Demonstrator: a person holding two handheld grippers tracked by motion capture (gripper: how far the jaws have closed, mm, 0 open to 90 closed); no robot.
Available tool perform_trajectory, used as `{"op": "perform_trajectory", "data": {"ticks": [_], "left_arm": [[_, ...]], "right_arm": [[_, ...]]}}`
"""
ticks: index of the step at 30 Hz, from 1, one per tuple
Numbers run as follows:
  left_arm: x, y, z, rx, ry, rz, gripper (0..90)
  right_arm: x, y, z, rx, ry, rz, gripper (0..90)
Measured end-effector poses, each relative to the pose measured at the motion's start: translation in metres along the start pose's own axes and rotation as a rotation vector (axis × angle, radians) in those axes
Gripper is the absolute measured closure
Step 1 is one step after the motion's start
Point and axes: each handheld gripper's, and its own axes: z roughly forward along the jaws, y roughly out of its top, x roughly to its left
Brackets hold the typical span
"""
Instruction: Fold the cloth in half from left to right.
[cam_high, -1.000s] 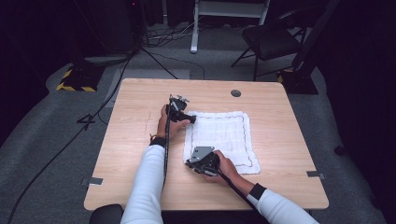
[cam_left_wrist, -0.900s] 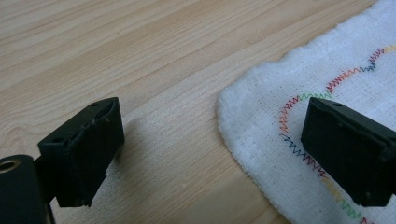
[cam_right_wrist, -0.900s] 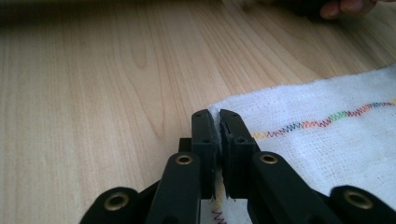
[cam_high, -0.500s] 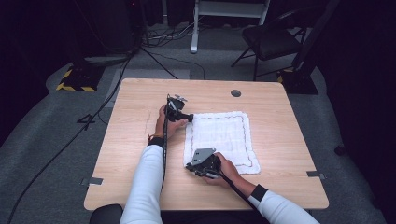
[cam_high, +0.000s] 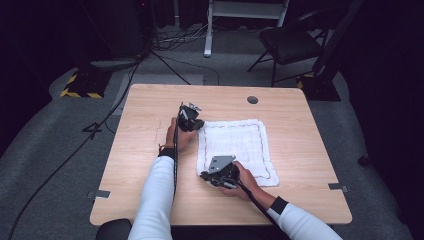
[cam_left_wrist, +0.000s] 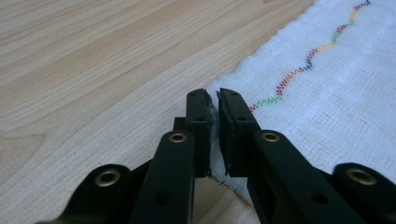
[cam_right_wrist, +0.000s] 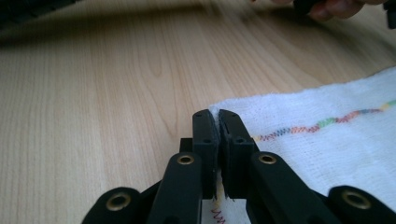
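A white cloth (cam_high: 235, 145) with a wavy multicoloured stitched border lies flat on the wooden table (cam_high: 150, 150). My left gripper (cam_high: 199, 125) is at the cloth's far left corner. In the left gripper view its jaws (cam_left_wrist: 212, 95) have just been closing and now pinch the edge of the cloth (cam_left_wrist: 336, 84). My right gripper (cam_high: 207, 176) is at the near left corner. In the right gripper view it (cam_right_wrist: 214, 114) is shut on the corner of the cloth (cam_right_wrist: 336, 140), which shows between the pads.
A round cable hole (cam_high: 252, 100) sits in the table's far side. Bare wood stretches left of the cloth. A black chair (cam_high: 290, 45) and cables stand on the floor beyond the table. The other hand's fingers (cam_right_wrist: 336, 7) show at the top of the right gripper view.
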Motion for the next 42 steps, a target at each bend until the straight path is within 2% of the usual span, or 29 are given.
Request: {"op": "perform_trajectory", "data": {"ticks": [1,6,13,16,19,23,25,28,30,35,42], "left_arm": [[0.0,0.0,-0.002,0.003,0.005,0.011,85.6],[0.003,-0.002,-0.011,-0.017,0.018,0.004,86.0],[0.008,-0.005,-0.031,-0.064,0.046,0.005,86.2],[0.013,-0.008,-0.042,-0.06,0.078,0.01,86.2],[0.014,-0.009,-0.045,-0.049,0.104,0.027,86.2],[0.013,-0.008,-0.048,-0.065,0.102,0.017,86.1],[0.01,-0.005,-0.048,-0.07,0.104,0.027,86.2],[0.0,0.003,-0.046,-0.085,0.101,0.04,86.2],[-0.002,0.005,-0.046,-0.092,0.098,0.038,86.2],[-0.023,0.021,-0.041,-0.122,0.078,0.065,86.2],[-0.038,0.031,-0.034,-0.129,0.055,0.09,86.2]], "right_arm": [[-0.001,0.002,-0.003,-0.013,-0.003,0.002,86.4],[0.0,0.005,-0.004,-0.025,-0.005,0.001,86.4],[0.007,0.012,0.004,-0.035,-0.001,-0.005,86.4],[0.01,0.017,0.006,-0.054,0.001,0.003,86.5],[0.011,0.02,0.006,-0.069,0.002,0.004,86.5],[0.012,0.023,0.004,-0.07,-0.013,-0.01,86.5],[0.011,0.023,0.001,-0.076,-0.021,-0.009,86.5],[0.008,0.02,-0.013,-0.112,-0.049,0.004,86.5],[0.008,0.018,-0.017,-0.117,-0.054,0.0,86.5],[0.004,0.003,-0.037,-0.127,-0.072,0.019,86.5],[-0.001,-0.01,-0.057,-0.133,-0.091,0.04,86.5]]}}
